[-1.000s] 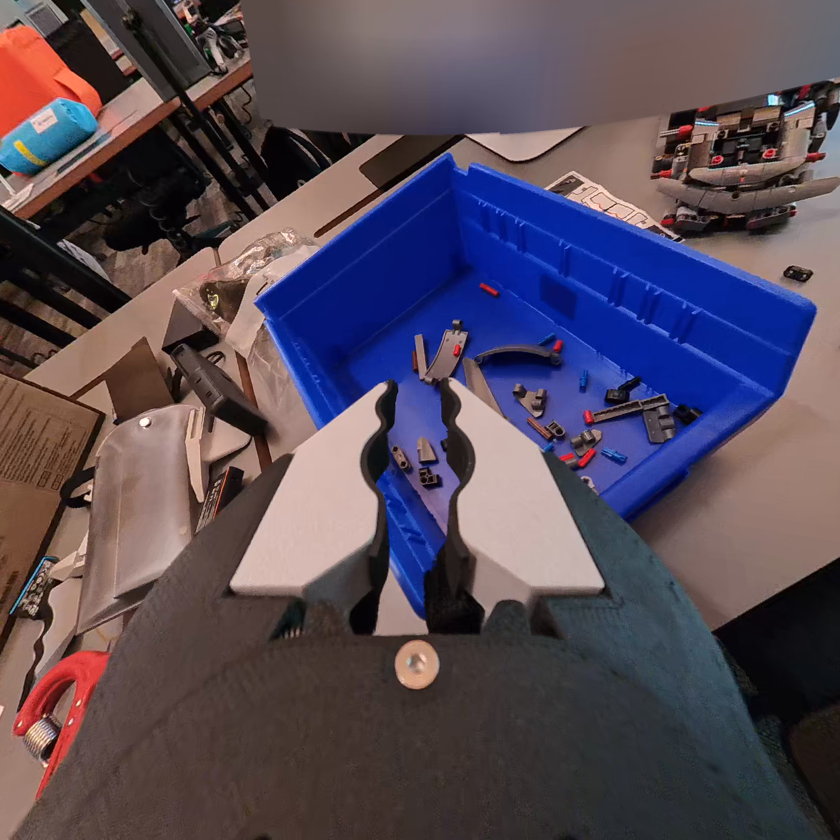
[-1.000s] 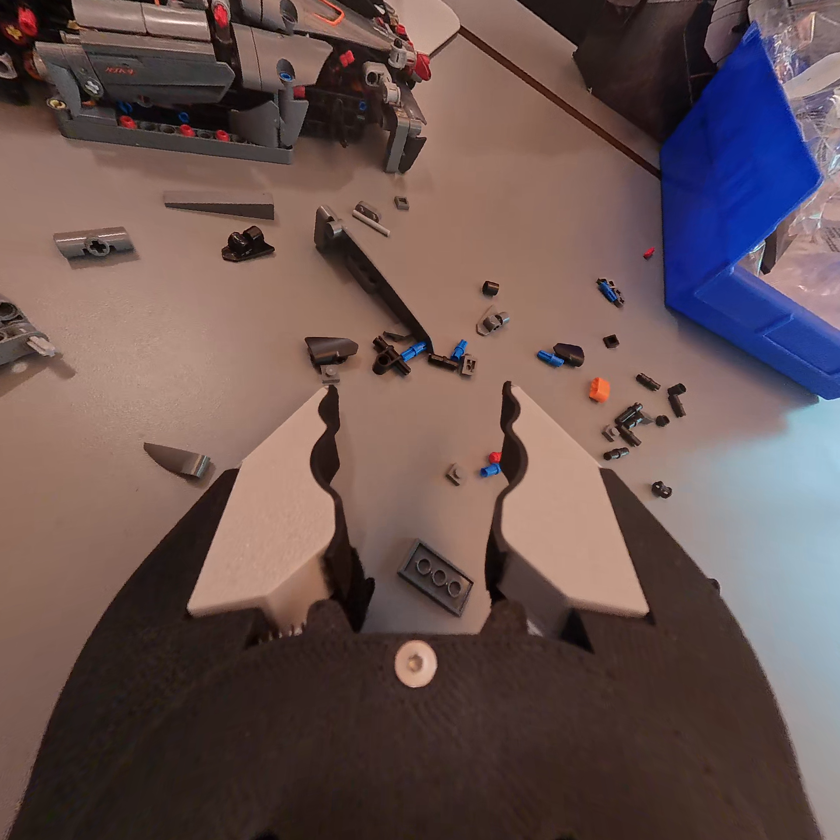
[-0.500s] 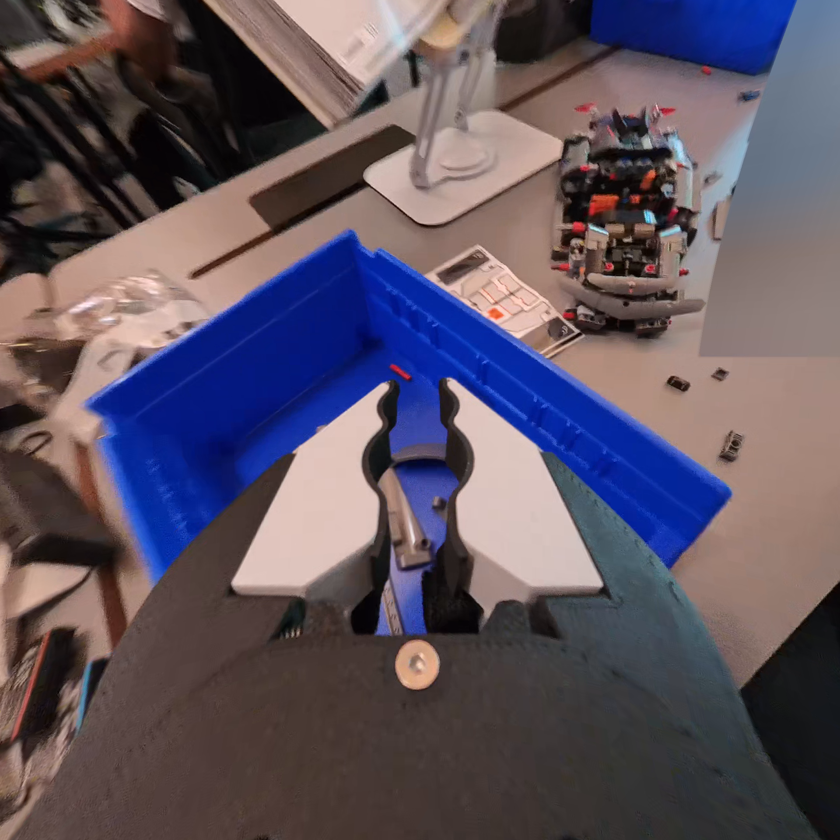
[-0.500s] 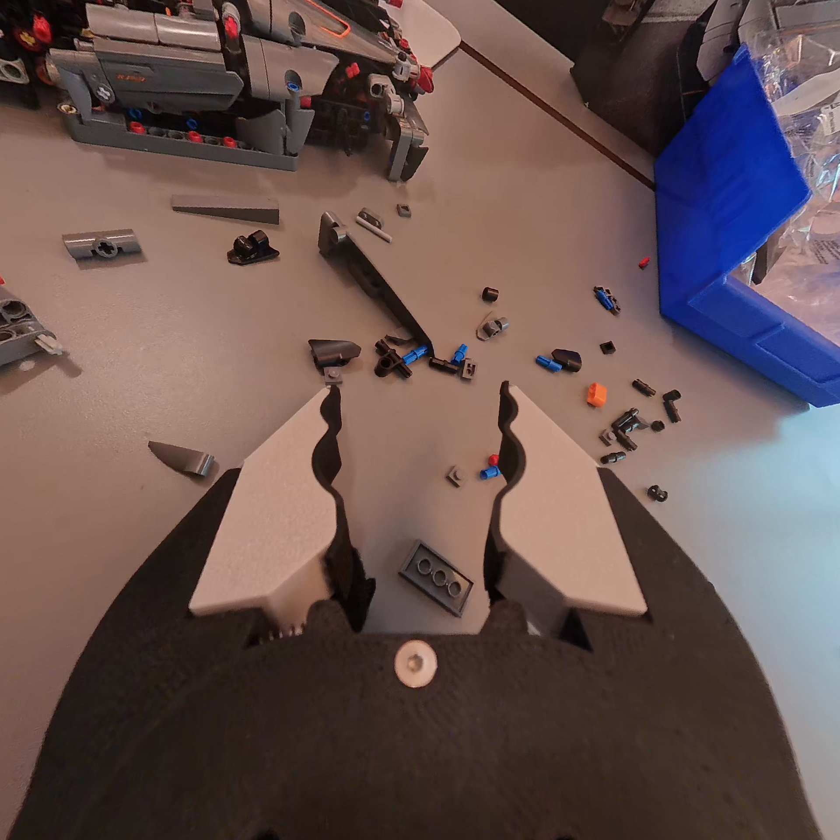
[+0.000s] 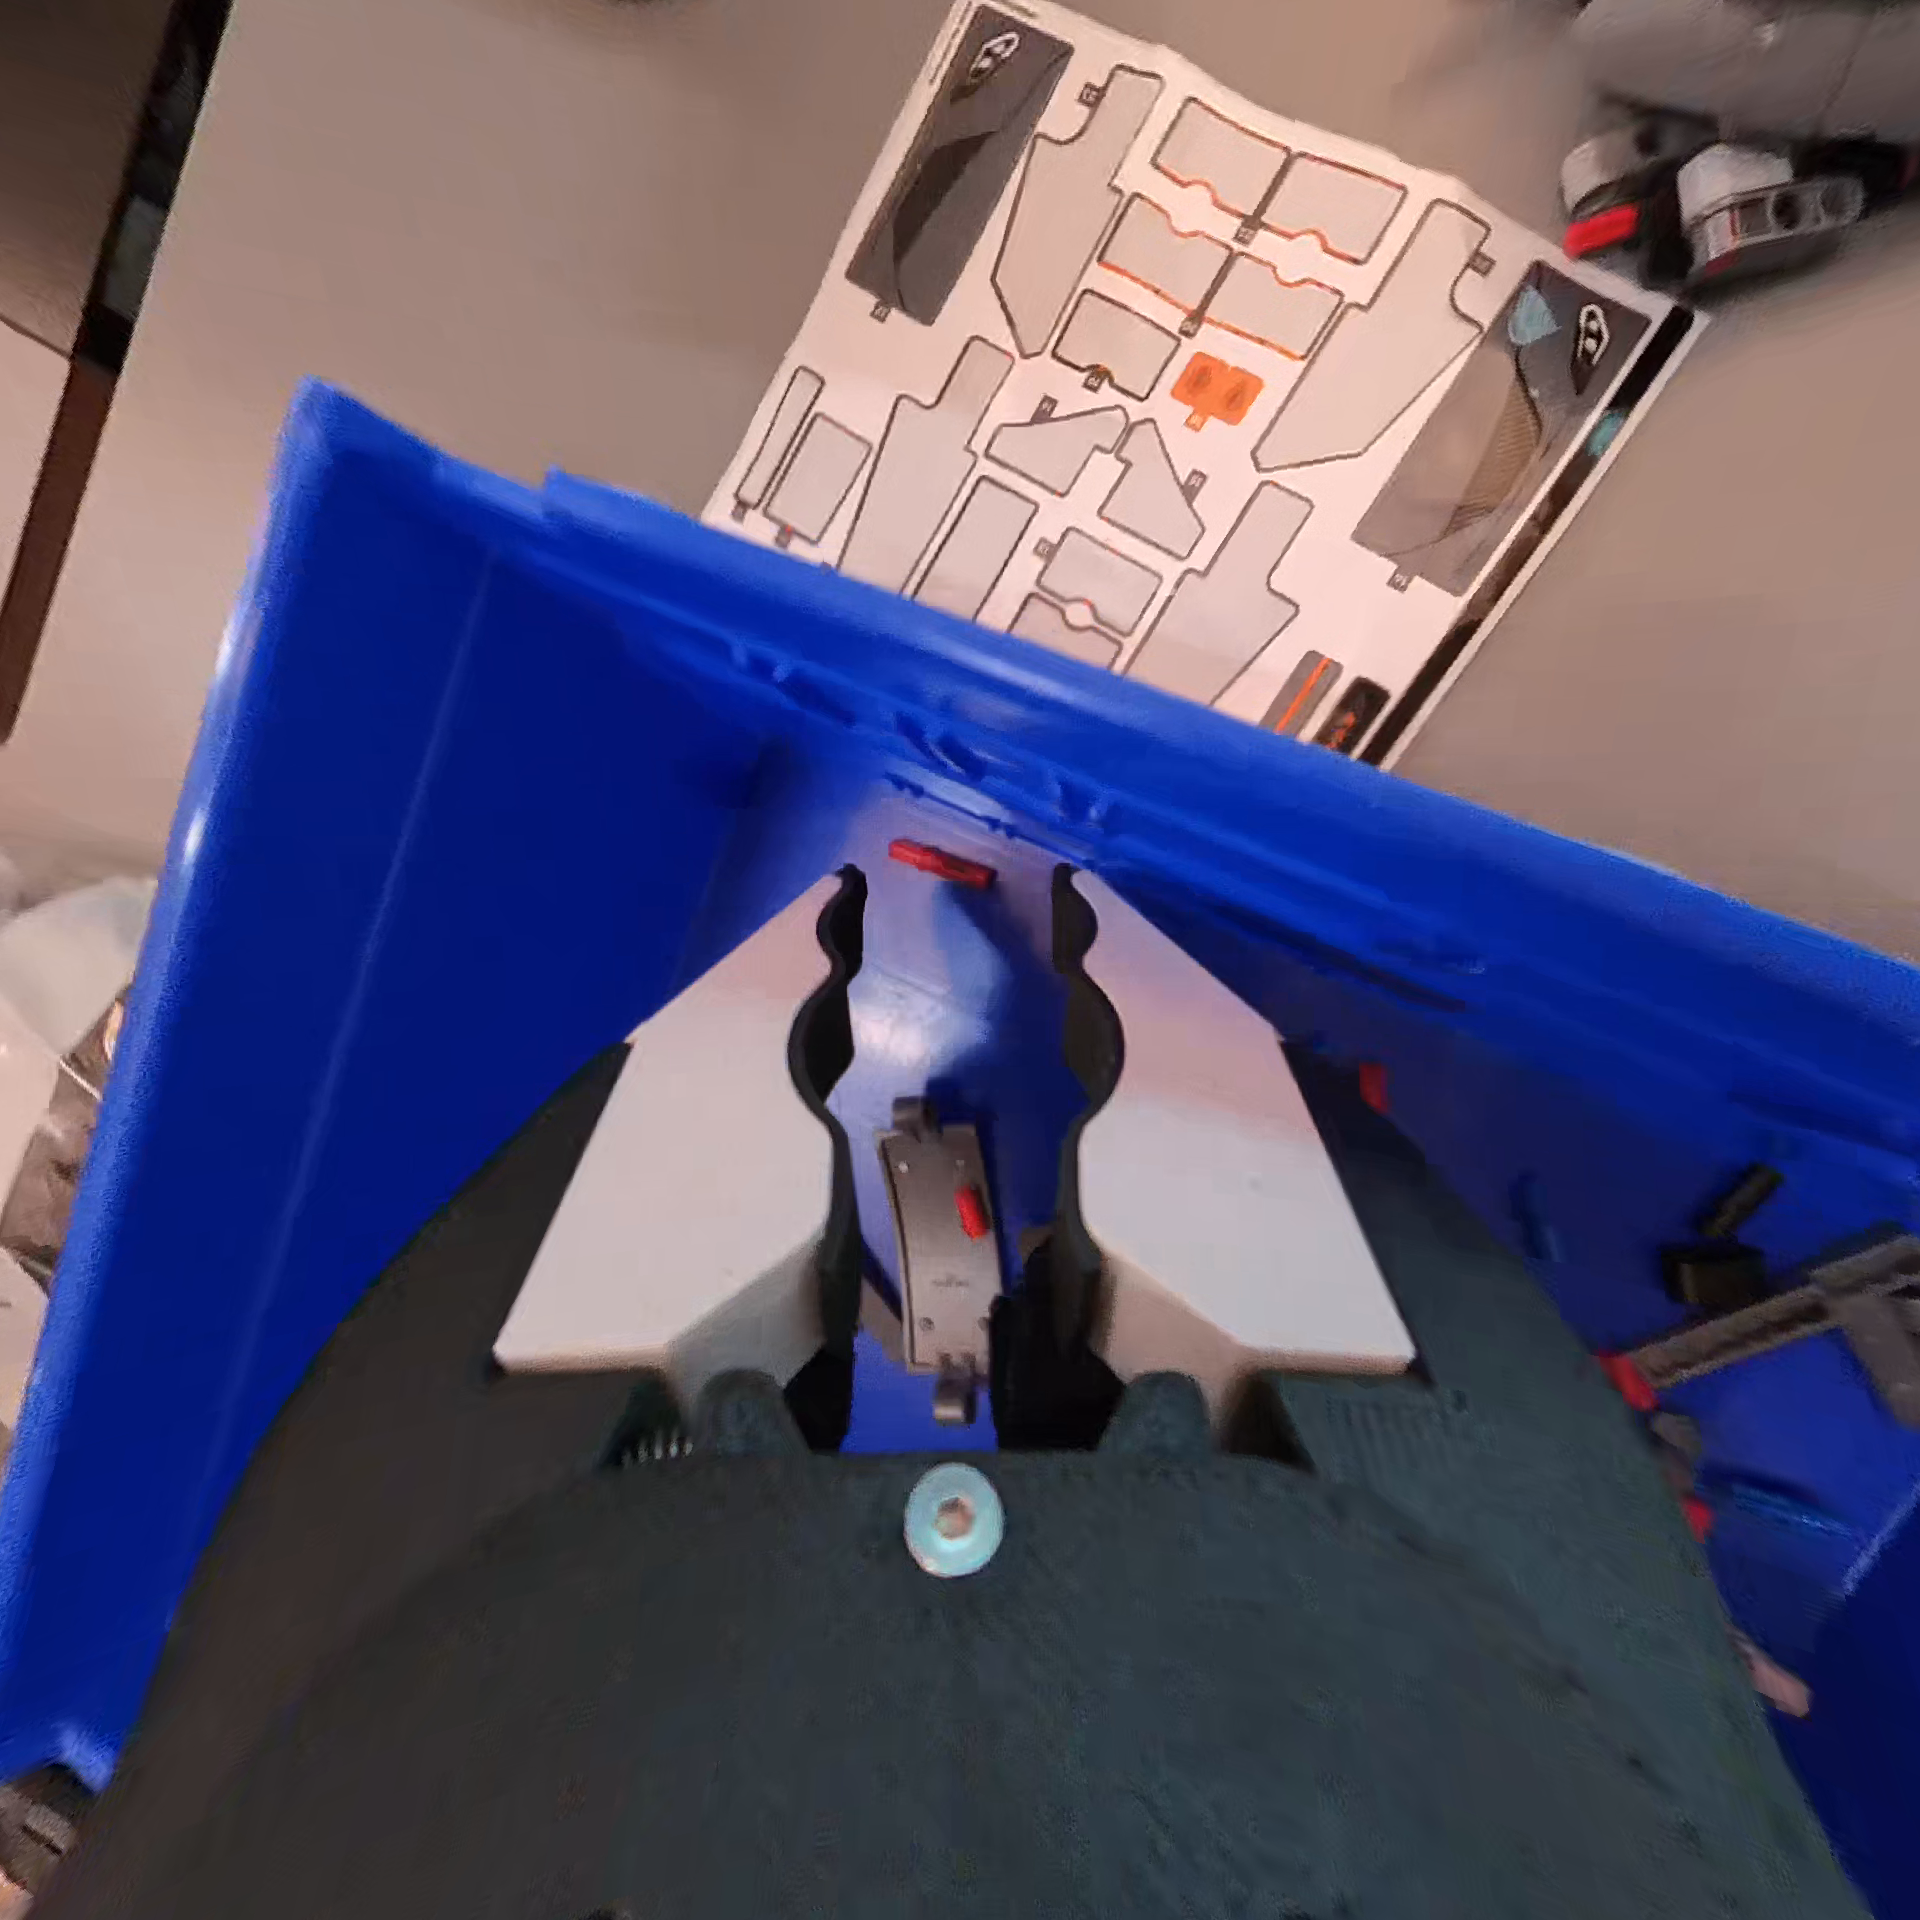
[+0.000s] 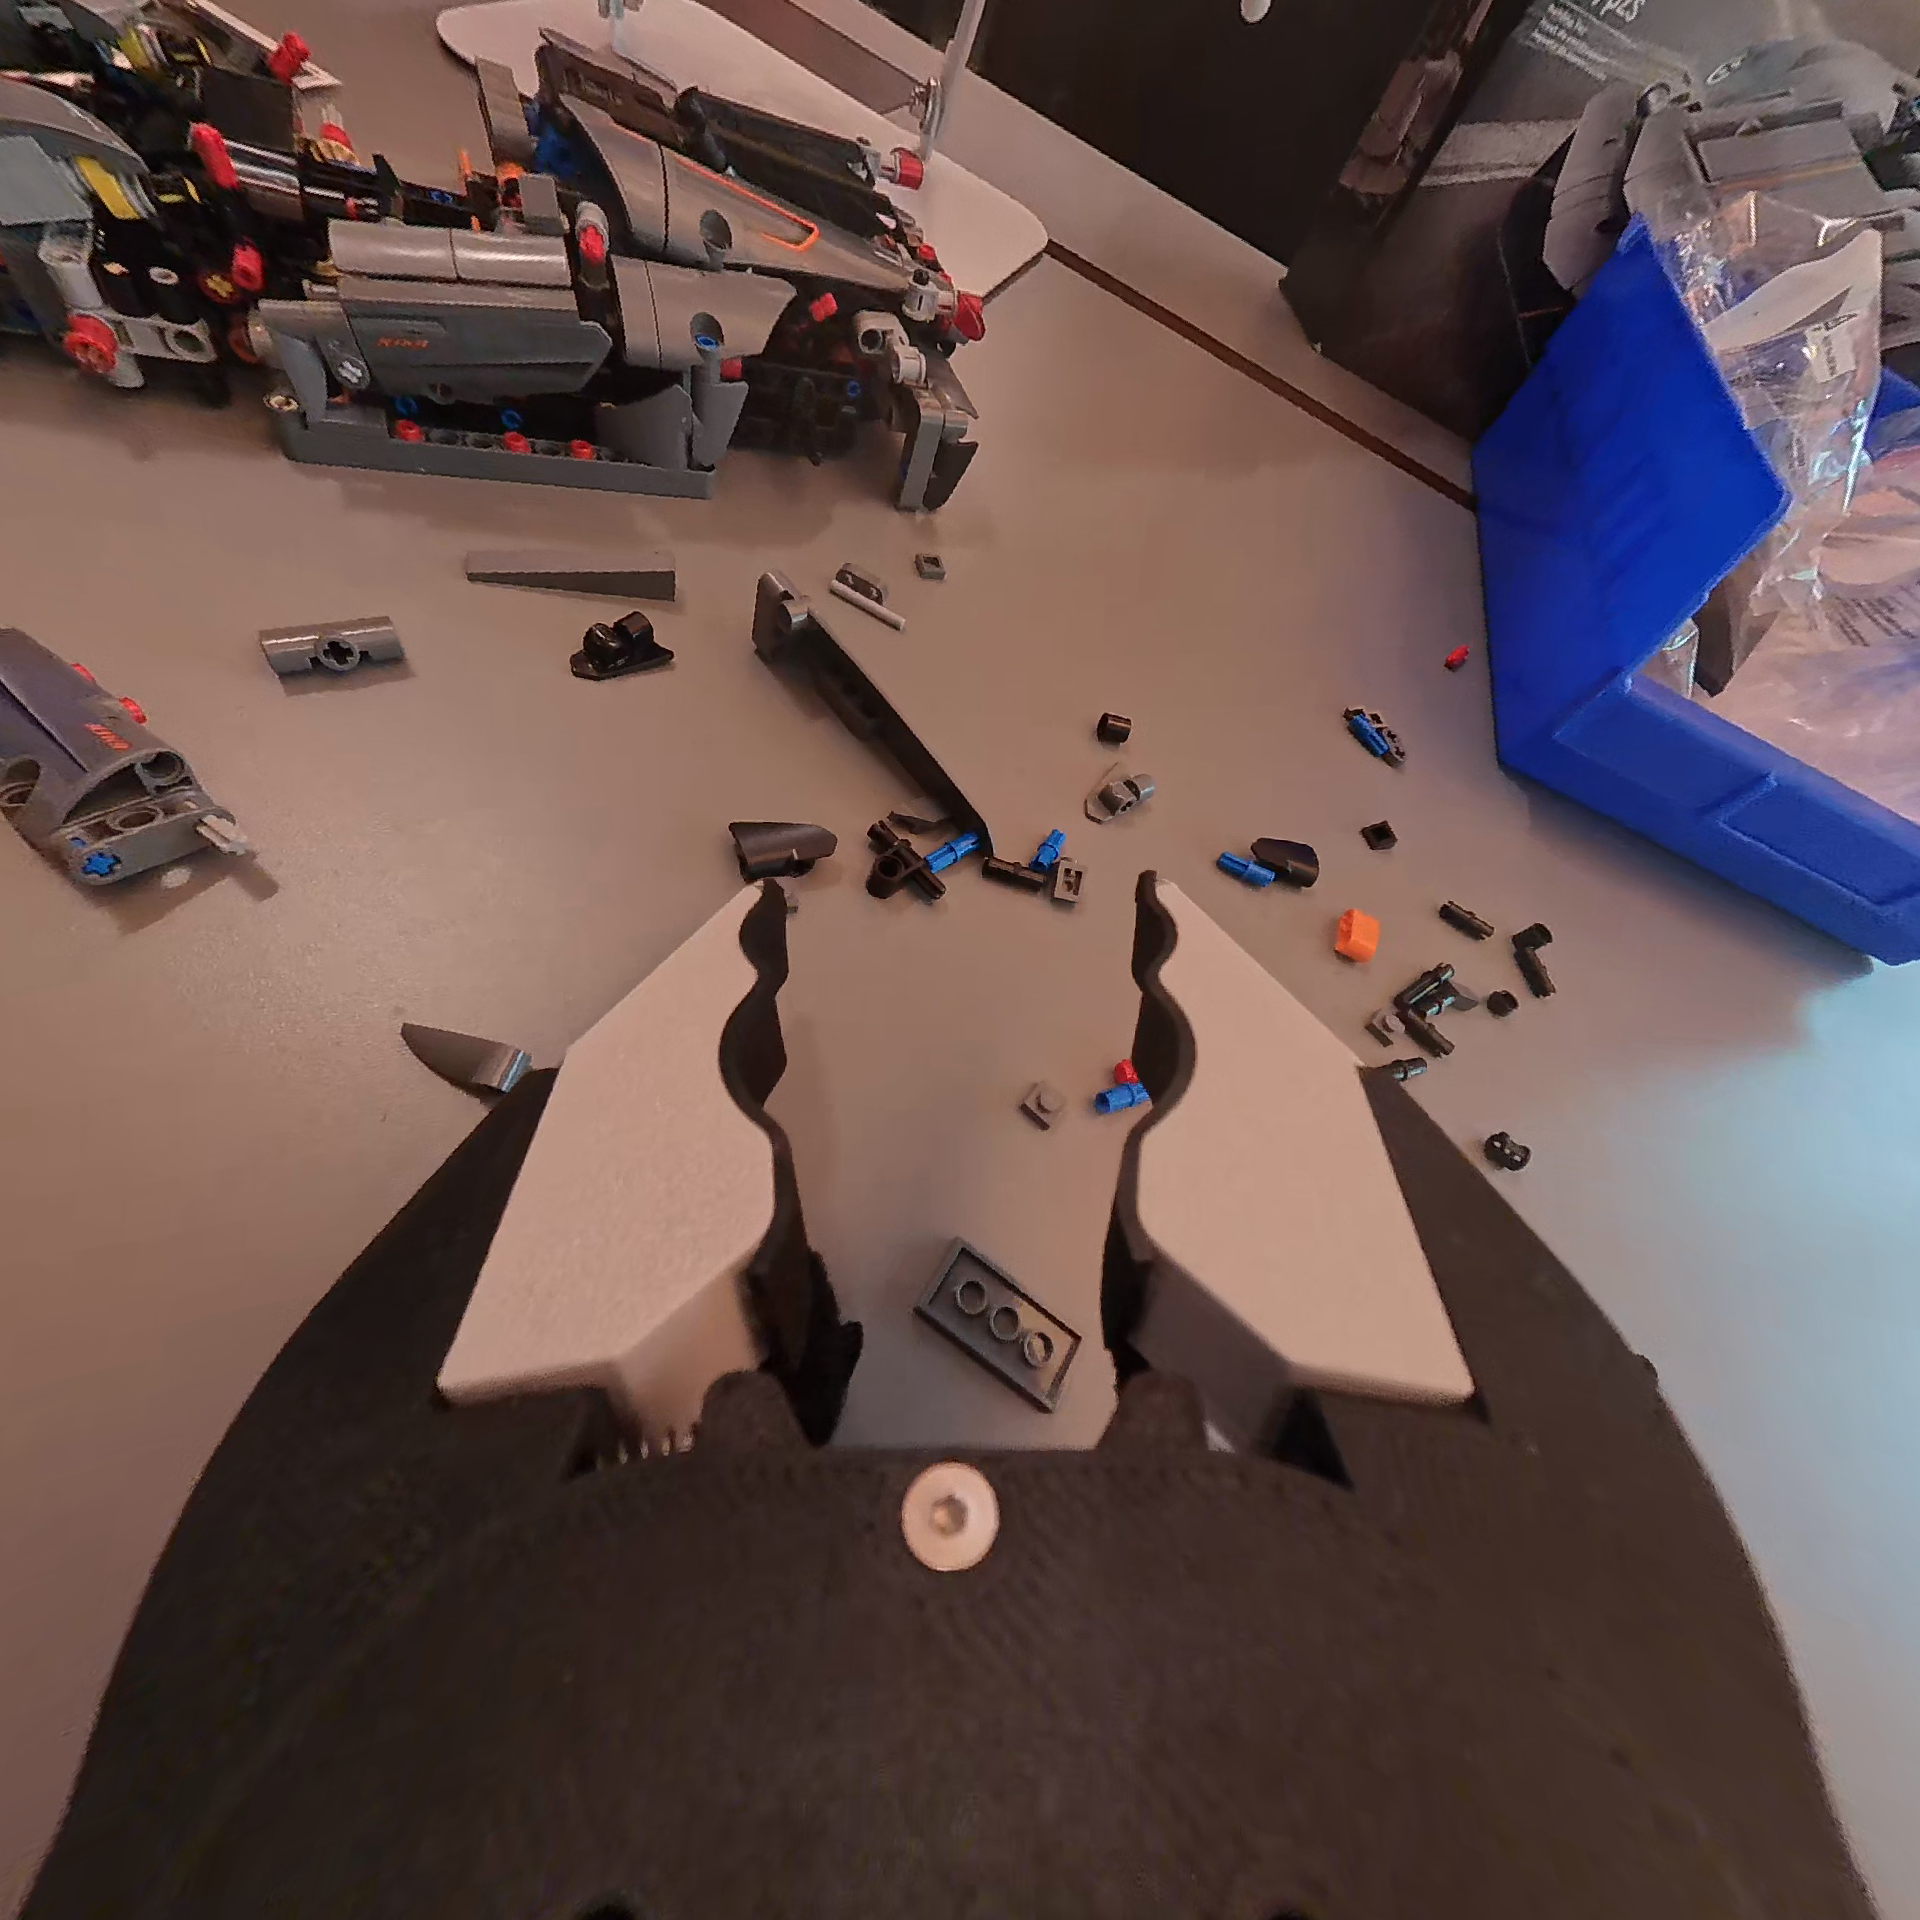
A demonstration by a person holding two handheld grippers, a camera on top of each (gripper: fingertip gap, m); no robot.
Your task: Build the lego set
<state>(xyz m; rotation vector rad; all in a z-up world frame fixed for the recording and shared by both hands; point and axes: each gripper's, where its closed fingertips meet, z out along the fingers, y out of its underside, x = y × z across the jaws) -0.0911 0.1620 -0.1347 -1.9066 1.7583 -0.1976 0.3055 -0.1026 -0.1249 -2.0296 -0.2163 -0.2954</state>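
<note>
1. The lego model (image 6: 540, 312), a grey, black and red vehicle, stood largely assembled at the far left of the table (image 6: 1091, 436) in the right wrist view, with side panels and body shell in place.
2. A separate grey sub-assembly (image 6: 99, 790) lay apart from it at the left edge, not yet joined, which suggested that more building remained.
3. Many loose pieces were scattered on the table between the model and the blue bin (image 6: 1621, 582): a long dark beam (image 6: 862, 707), a grey wedge (image 6: 571, 574), an orange piece (image 6: 1356, 933) and small blue and black pins.
4. The right gripper (image 6: 956, 894) hovered over the table with its jaws wide apart and nothing in them; a dark plate with three studs (image 6: 1000, 1322) lay on the table below, between the fingers.
5. The left gripper (image 5: 954, 883) reached down into another blue bin (image 5: 520, 831), jaws parted by a narrow gap and empty.
6. A curved grey panel (image 5: 935, 1247) with a red pin (image 5: 968, 1210) by it lay on the bin floor beneath that gap; it seemed to be the piece being fetched, though it was not yet gripped.
7. A second red pin (image 5: 940, 862) lay near the bin's far wall, and more dark parts lay to the right.
8. A sticker sheet (image 5: 1195, 395) lay on the table behind the bin, its stickers seemingly mostly unused, so decoration probably also remained.
</note>
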